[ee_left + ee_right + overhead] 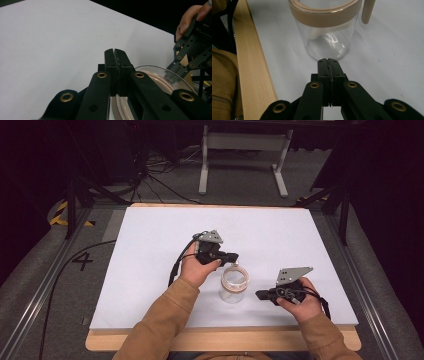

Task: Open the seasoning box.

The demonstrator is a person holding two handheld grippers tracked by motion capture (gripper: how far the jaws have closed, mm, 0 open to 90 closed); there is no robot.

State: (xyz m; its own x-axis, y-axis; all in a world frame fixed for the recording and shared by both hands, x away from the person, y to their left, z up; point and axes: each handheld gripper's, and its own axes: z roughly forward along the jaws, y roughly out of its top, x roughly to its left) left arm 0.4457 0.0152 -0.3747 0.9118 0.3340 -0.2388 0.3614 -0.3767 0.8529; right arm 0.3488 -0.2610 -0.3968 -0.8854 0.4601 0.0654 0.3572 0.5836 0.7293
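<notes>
High view: a clear glass jar (233, 284) with a tan band around its rim stands upright on the white table top (150, 260), toward the near edge and between the person's two hands. The left gripper (233, 256) sits just behind and above the jar's rim, held in the left hand (197, 269), and its tip points toward the right side of the table. The right gripper (260, 295) lies low to the right of the jar, near it, held in the right hand (300, 304), and its tip points at the jar's side. Left gripper view: the two black jaws are pressed together with nothing between them, and the jar's rim (160, 80) curves just beneath and to the right of them; whether they touch it I cannot tell. Right gripper view: the jaws are likewise closed flat on each other and grip nothing, with the jar (325, 32) standing straight ahead of the tip, close but apart from it. A wooden edge (252, 67) of the table runs along the left of that view beside a tan sleeve (222, 82).
</notes>
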